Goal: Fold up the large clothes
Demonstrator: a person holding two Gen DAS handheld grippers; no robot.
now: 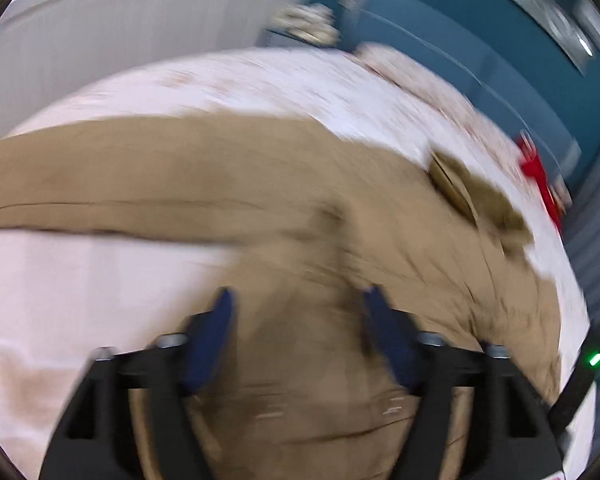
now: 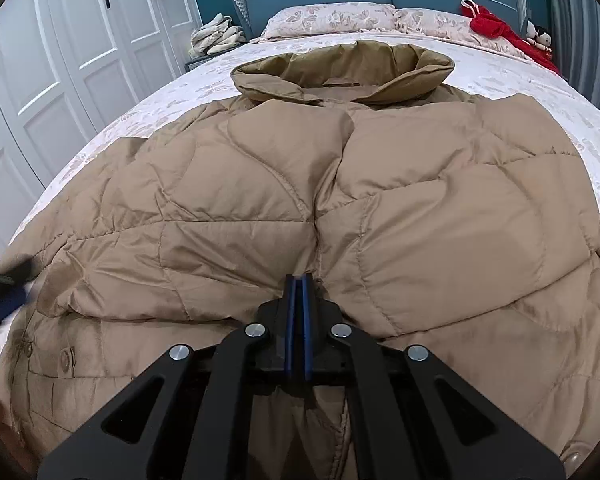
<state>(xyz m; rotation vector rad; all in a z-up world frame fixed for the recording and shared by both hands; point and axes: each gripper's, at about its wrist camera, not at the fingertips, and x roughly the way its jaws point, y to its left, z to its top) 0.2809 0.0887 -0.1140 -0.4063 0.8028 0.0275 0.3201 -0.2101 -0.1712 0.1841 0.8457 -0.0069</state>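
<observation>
Tan puffer coat spread across my bed.

My right claw is clenched, tips at the coat's middle; whether fabric is pinched I cannot tell. My left claw hangs released above the coat, nothing between its fingers.

Big tan puffer jacket lying flat across bed, front side up, collar toward pillows and standing open. Quilted wavy stitching all over, fabric pretty wrinkled. Front closure runs down middle. Left sleeve folded in over body, cuff near left edge. Snap buttons visible along near hem. Left wrist view too blurry, just tan fabric.
</observation>
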